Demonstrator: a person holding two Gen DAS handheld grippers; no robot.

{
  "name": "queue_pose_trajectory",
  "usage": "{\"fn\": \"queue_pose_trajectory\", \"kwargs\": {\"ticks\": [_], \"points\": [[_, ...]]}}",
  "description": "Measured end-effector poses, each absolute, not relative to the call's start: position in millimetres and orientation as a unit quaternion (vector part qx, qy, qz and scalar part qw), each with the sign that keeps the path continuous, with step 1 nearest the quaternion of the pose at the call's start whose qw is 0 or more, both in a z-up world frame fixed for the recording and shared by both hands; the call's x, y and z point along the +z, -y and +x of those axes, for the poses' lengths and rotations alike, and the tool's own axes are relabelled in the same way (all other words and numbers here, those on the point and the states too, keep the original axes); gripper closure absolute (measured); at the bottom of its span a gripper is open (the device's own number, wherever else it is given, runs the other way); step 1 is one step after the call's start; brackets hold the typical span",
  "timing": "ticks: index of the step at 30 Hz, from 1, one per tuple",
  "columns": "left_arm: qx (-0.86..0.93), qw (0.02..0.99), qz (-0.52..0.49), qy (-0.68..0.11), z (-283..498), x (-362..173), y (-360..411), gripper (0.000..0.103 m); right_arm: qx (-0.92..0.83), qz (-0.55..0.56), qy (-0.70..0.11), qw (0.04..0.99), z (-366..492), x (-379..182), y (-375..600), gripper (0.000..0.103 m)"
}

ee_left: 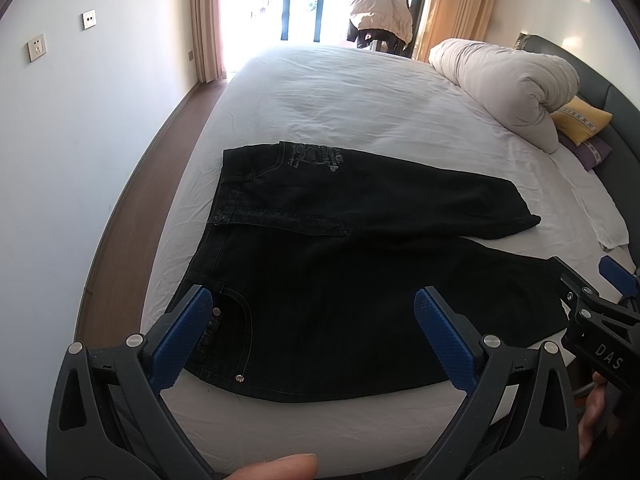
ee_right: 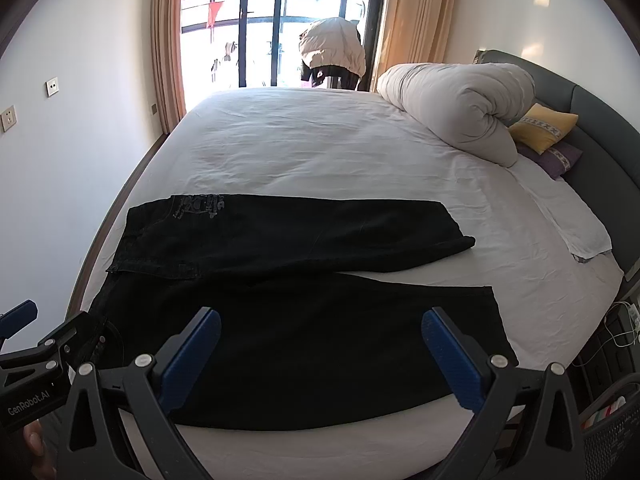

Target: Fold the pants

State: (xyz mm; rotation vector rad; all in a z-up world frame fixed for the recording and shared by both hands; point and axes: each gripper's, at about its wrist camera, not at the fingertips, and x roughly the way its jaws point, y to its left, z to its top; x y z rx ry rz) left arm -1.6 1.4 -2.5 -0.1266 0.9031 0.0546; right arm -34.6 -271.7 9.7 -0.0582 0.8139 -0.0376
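Black jeans (ee_left: 340, 264) lie flat on the white bed sheet (ee_left: 340, 92), waist to the left and both legs running right, the far leg with a grey print near the pocket. My left gripper (ee_left: 312, 300) hovers open over the waist end and front pocket, nothing between its blue pads. The right gripper (ee_right: 320, 322) is open above the near leg of the jeans (ee_right: 304, 312), holding nothing. Each gripper shows at the edge of the other's view.
A rolled white duvet (ee_right: 460, 104) and yellow pillow (ee_right: 544, 126) sit at the headboard end on the right. A folded white cloth (ee_right: 576, 224) lies by the right edge. A wall and wood floor (ee_left: 132, 220) run along the left; a basket (ee_right: 616, 432) stands lower right.
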Motion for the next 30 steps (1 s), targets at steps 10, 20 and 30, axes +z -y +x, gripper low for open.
{"fn": "queue_pose_trajectory", "kwargs": {"ticks": [10,20,30], "points": [[0.027,0.897,-0.061,-0.437,-2.7,-4.6,-2.9,0.000,-0.017,-0.028,-0.398,0.917,-37.6,4.5,272.8,0.000],[0.027,0.897,-0.061,-0.437,-2.7,-4.6,-2.5,0.000,-0.017,-0.028,-0.399,0.916,-36.2,3.2,276.0,0.000],[0.028,0.897,-0.061,-0.438,-2.7,-4.8,-2.6,0.000,-0.017,-0.029,-0.400,0.916,-42.3,-1.2,271.6,0.000]]}}
